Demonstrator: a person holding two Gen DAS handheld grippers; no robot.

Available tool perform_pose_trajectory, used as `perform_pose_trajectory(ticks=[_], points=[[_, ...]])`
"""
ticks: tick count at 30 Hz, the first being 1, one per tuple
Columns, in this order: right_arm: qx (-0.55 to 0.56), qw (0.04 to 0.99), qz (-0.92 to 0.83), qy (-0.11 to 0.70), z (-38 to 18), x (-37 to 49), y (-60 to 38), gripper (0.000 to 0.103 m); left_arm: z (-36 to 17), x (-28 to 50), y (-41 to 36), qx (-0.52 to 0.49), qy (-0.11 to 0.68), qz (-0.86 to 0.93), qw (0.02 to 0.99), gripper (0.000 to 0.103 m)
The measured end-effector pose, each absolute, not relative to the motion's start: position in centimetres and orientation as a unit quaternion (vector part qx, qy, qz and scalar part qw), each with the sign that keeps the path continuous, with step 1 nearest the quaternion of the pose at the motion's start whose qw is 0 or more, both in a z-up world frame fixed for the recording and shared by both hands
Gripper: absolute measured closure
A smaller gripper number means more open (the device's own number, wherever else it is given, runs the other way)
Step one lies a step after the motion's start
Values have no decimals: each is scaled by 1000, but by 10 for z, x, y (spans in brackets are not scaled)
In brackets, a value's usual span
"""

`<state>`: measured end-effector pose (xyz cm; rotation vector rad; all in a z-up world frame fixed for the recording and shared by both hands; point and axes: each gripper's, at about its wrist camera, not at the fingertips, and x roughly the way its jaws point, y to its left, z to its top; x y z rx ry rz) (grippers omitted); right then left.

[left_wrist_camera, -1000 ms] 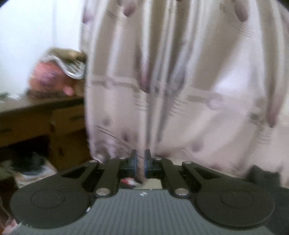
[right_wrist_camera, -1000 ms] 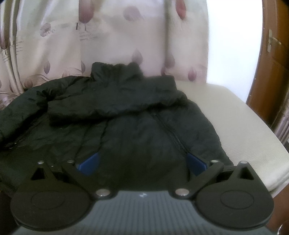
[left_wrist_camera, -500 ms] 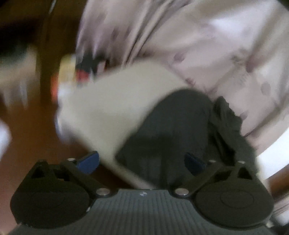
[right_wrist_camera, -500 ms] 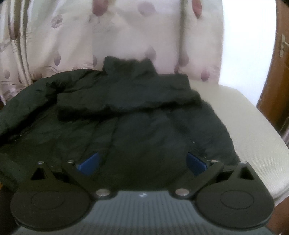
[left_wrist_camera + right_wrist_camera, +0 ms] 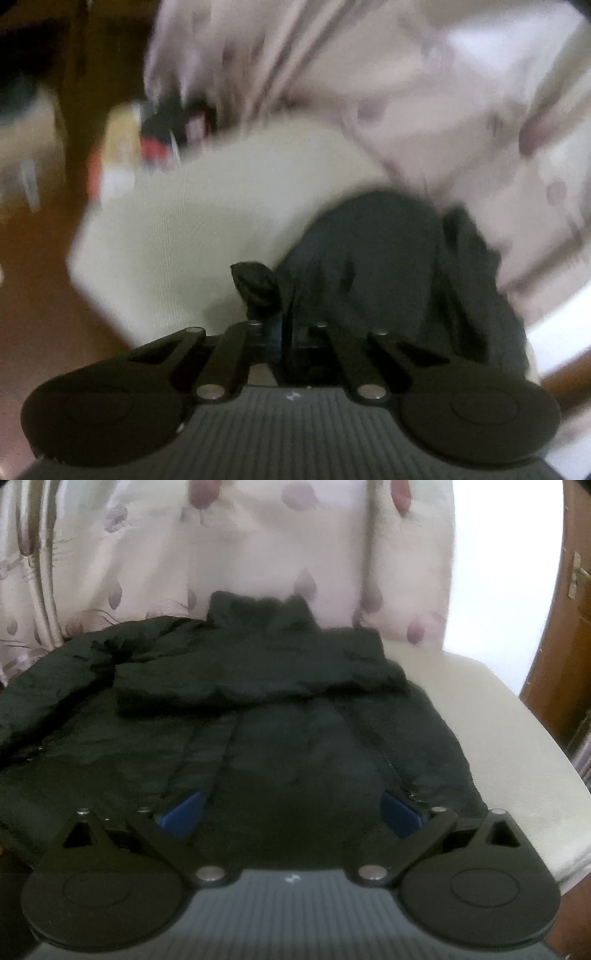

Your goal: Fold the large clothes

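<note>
- While the left gripper (image 5: 287, 332) has its fingers narrowed onto a bunched tip of black fabric (prob. a sleeve end or hem corner; view too blurred to confirm which), the right gripper (image 5: 291, 808) carries nothing, fingers wide apart.
- Jacket (image 5: 251, 716) location: spread flat on the cream cushion (image 5: 509, 738), collar (image 5: 258, 609) at the far end against the patterned curtain (image 5: 236, 554), hem at the near end just under the right gripper.
- Long axis, right wrist view: runs collar-to-hem, i.e. straight away from the right fingers. One sleeve (image 5: 258, 675) lies folded crosswise over the chest; the other side of the jacket trails off to the left edge of the view.
- Left wrist view: the jacket (image 5: 388, 266) lies ahead and to the right of the left fingers; bare cushion (image 5: 192, 229) is ahead and to the left. Heavy motion blur, so edge detail is unreliable.
- Key relation for next move: the held fabric tip (image 5: 256, 284) sits at the jacket's left margin, so any fold must travel rightward, across the long axis, toward the body centre.
- Nearer gripper: left is already in contact with the garment's side; right is nearer the hem, which lies between its blue pads (image 5: 183, 814).
- Judgement: step in hand appears to be bringing the left side over. Right gripper is placed to pin or take the hem.
- Risk: padded fabric is slippery and bulky. A small pinch may slip out mid-carry.
</note>
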<state>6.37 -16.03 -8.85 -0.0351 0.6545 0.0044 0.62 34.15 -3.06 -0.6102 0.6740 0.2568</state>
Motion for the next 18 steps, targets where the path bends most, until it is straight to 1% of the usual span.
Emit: perform_pose_trajectory(ticks=[3,5,9,12,14,16,17,18], points=[[-5,946,11,325,-84,76,-161,0,22,22,359,-238,251,175,922,103],[-4,949,20,313,-76,82,-157,0,52,39,368,-210,213,204,932,103],[-20,959,41,281,-57,100,-144,0,89,74,376,-132,143,280,940,103],[-49,961,65,265,-50,118,-125,0,94,111,380,-97,136,317,934,103],[-85,962,85,246,-48,128,-106,0,89,126,385,-116,153,294,936,103],[-135,959,101,226,-53,138,-85,0,76,124,377,-139,161,256,943,102],[-162,957,106,219,-57,145,-73,0,70,119,365,-128,161,241,949,91],[-185,952,111,215,-62,152,-62,0,64,116,350,-104,163,229,954,84]])
